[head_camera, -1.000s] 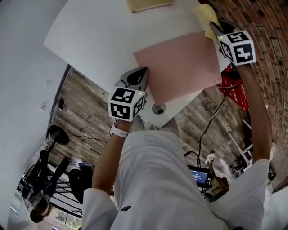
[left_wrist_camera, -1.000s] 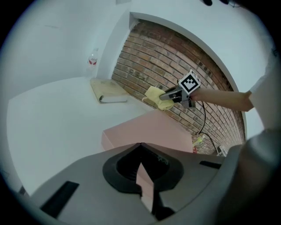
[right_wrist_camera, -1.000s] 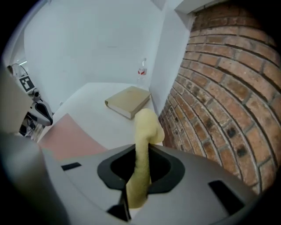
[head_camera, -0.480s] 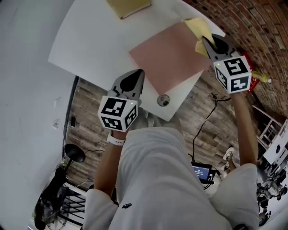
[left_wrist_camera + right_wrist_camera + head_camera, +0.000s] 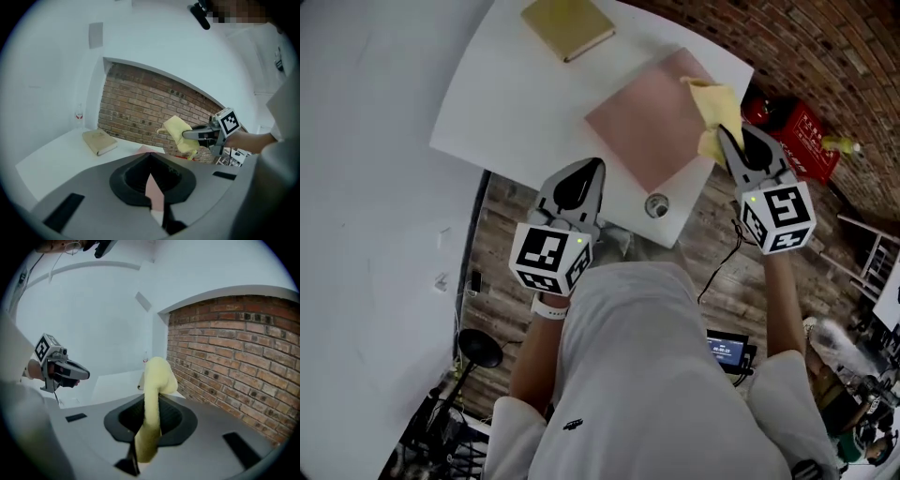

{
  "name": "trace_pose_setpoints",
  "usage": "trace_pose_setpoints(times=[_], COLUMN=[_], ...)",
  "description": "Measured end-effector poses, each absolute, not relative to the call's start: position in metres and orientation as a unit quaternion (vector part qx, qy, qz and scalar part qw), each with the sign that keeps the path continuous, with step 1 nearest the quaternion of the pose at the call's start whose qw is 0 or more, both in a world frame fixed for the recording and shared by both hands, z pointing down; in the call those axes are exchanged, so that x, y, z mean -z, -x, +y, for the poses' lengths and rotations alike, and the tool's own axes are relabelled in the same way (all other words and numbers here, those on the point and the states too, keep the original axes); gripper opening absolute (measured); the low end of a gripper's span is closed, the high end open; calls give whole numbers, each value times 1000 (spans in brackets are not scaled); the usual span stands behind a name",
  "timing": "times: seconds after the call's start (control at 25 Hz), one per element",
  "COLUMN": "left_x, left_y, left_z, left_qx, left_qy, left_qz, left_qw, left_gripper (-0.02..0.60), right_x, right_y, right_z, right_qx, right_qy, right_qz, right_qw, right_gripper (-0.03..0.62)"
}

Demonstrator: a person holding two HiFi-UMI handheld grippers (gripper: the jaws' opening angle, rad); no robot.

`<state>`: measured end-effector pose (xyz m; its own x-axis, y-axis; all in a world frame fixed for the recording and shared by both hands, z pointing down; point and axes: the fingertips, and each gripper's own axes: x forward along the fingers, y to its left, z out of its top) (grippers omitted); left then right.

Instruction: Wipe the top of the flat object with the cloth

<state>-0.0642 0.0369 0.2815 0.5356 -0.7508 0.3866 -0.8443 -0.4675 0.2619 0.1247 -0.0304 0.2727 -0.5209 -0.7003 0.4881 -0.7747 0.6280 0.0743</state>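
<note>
one cloth (in right gripper)

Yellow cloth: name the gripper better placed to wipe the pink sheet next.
Right. The right tongs grip the yellow cloth at the pink flat sheet; the left tongs are shut, empty, beside the white table.

A tan book is seen on the white bench; a red case is spotted below the brick wall.
</note>
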Motion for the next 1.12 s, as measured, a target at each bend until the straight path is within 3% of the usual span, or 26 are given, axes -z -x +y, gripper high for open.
trace_pose_setpoints(times=[0.6,1.12], left_x=[-239,-224], left_y=[97,106], left_z=[91,120], left_qx=[-52,-45], left_qy=[-859,-863], left_qz=[-470,-469], left_qw=[198,182], left_gripper=[17,17], right_x=[-205,-202], right_y=[-90,-86], right_z=[77,117], right_qx=[-58,-59], right_qy=[-457,-478], right_qz=[-874,-866], right_qw=[157,136], right_gripper=[61,60])
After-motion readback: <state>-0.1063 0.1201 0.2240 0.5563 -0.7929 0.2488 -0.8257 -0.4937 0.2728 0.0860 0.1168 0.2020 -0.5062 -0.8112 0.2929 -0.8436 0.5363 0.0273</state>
